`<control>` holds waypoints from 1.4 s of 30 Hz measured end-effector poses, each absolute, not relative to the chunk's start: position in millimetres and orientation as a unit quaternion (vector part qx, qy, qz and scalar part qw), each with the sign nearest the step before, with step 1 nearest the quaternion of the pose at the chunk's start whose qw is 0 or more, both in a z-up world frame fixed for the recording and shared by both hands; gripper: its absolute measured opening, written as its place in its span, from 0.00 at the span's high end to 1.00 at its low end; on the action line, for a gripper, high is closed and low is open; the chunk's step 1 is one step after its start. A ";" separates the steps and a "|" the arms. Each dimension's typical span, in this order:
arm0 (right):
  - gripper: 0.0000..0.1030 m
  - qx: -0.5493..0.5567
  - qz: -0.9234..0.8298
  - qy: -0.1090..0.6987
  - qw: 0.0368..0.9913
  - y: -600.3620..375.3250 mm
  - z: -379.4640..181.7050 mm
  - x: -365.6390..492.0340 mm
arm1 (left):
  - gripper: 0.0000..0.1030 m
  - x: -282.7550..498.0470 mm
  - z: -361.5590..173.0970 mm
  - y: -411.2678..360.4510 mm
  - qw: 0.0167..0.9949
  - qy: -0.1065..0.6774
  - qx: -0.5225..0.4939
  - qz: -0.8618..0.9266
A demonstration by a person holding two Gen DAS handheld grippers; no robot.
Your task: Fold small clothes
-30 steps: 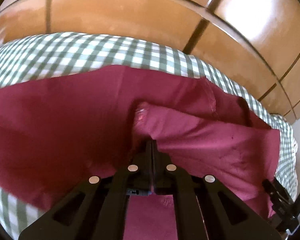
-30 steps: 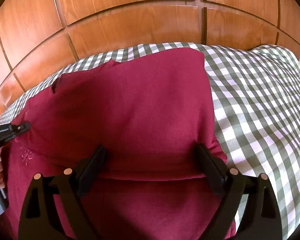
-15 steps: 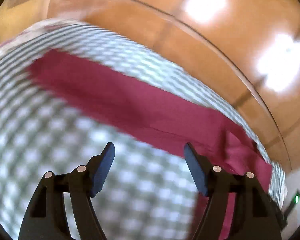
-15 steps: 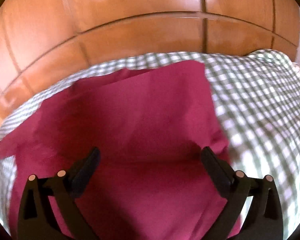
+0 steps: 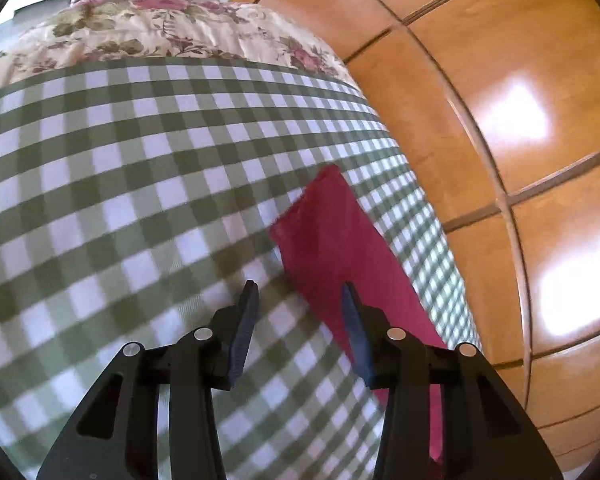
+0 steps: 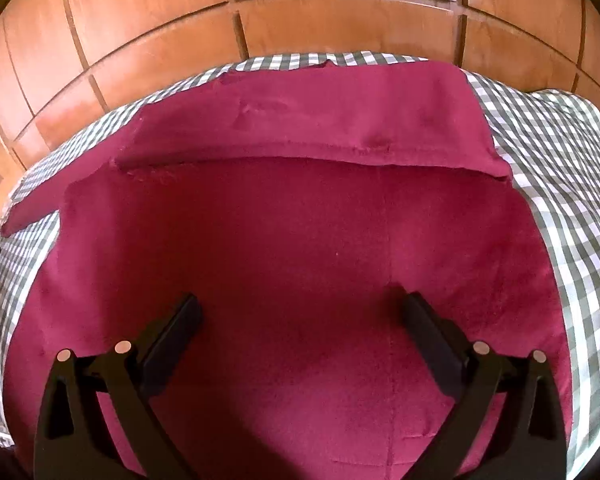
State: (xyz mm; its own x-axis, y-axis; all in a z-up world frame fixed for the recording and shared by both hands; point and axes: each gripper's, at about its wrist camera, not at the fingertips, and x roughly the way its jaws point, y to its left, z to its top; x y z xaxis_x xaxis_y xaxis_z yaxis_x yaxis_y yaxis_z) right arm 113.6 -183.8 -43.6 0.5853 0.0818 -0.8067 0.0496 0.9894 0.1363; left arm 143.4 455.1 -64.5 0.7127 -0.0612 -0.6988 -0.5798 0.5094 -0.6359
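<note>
Red cloth point(image 6: 292, 264) lies on the checked cover point(image 5: 112, 200), let go by the left claw point(image 5: 298, 300), now beside it, empty, closing; the right claw point(image 6: 300, 316) hangs wide, empty, so one fold looks done.

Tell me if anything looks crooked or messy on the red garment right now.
Slightly. On the red garment, the folded-over far flap lies skewed: its left end juts past the body onto the green checked cloth. No tears or stains show.

Wide-open, empty right gripper point(image 6: 300, 320) above folded maroon garment point(image 6: 300, 216) on checked cloth point(image 6: 560, 152).
</note>
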 end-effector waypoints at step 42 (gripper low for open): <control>0.33 0.256 0.196 0.463 0.826 -118.4 -9.7 187.6 | 0.56 122.9 -24.6 125.9 0.893 0.410 -0.148 -0.110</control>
